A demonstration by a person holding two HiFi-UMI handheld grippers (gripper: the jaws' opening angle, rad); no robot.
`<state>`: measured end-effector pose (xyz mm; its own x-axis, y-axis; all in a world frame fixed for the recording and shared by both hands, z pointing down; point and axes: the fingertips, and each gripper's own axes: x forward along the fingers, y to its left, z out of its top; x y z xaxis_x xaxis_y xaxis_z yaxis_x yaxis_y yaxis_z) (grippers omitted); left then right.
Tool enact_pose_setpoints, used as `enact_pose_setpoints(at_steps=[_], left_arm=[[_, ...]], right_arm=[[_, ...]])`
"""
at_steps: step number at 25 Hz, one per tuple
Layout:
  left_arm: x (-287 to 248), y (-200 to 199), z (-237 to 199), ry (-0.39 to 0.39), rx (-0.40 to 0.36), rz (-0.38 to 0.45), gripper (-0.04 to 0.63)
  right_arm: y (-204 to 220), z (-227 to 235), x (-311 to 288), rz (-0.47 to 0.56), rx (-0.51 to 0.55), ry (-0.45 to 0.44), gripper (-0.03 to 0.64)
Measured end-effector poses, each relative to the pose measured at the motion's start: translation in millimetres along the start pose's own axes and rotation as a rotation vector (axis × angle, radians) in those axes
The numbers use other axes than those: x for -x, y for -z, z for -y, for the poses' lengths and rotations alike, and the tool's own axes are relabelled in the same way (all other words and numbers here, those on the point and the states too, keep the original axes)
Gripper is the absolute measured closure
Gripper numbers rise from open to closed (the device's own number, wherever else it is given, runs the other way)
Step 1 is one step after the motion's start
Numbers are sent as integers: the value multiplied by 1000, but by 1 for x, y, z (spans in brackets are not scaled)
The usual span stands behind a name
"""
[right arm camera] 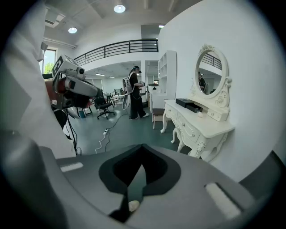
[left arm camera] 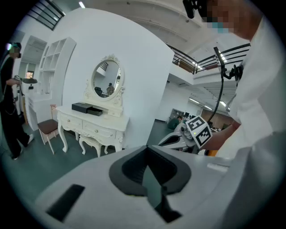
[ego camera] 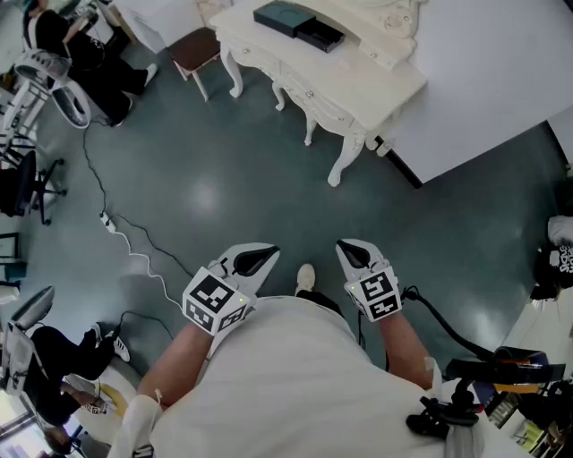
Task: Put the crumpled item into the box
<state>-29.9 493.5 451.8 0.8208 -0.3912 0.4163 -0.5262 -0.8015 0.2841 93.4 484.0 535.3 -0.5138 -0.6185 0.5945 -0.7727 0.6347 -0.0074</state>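
Note:
I see no crumpled item in any view. Two dark boxes, one [ego camera: 285, 18] beside the other [ego camera: 320, 36], lie on the white dressing table [ego camera: 358, 80]; they also show as a box [left arm camera: 82, 107] in the left gripper view and a box [right arm camera: 187, 103] in the right gripper view. My left gripper [ego camera: 251, 262] and right gripper [ego camera: 355, 254] are held close to the person's body, well above the floor and far from the table. Both are shut with nothing between the jaws. The left gripper [left arm camera: 149, 174] sees the right gripper [left arm camera: 185, 134] beside it.
A brown-seated chair [ego camera: 192, 49] stands left of the dressing table, and a small stool [left arm camera: 89, 142] sits under it. A white cable [ego camera: 134, 246] runs across the grey-green floor. A person in black [ego camera: 89, 54] stands far left. An oval mirror [left arm camera: 106, 80] tops the table.

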Motion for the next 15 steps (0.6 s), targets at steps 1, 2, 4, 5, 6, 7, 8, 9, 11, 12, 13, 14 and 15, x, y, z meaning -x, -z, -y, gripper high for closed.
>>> enact_pose_setpoints(at_steps=[1,2,4,5,6,7,8,9,11,12,13,14,15], left_arm=[[8,5,-3,-11,6,-3,594],[16,10,-5,-20,12,-7,594],[32,19,-9,-28,24,-13,594],[39,23,-11,-27,26,-16,594],[46,26,-13,-25,26,-19,594],[51,29,-15,-21,25,-22,594],[55,31,-17,-17,25,-23,594],[57,32,-19,-14,25,-25,594],[58,32,-23,-9,25,-29,594],[57,32,-25,-7,24,-31,594],[56,30,-27,-6,23,-32,594],[53,29,-28,-6,23,-33,594],[49,26,-28,-6,23,-34,594]], right_arm=[[-3,-8,-2,5,4,-4,617],[-6,-16,-4,9,7,-7,617],[-11,-31,-6,11,5,-7,617],[-14,-38,-6,10,1,-5,617],[-16,-45,-7,8,-3,-2,617],[-18,-50,-8,7,-8,0,617],[-20,-55,-8,4,-11,3,617],[-20,-57,-9,1,-13,5,617],[-19,-59,-10,-5,-18,9,617],[-19,-58,-10,-8,-19,10,617],[-19,-56,-10,-11,-20,12,617],[-19,-53,-10,-13,-22,13,617],[-19,-49,-11,-14,-25,13,617]])
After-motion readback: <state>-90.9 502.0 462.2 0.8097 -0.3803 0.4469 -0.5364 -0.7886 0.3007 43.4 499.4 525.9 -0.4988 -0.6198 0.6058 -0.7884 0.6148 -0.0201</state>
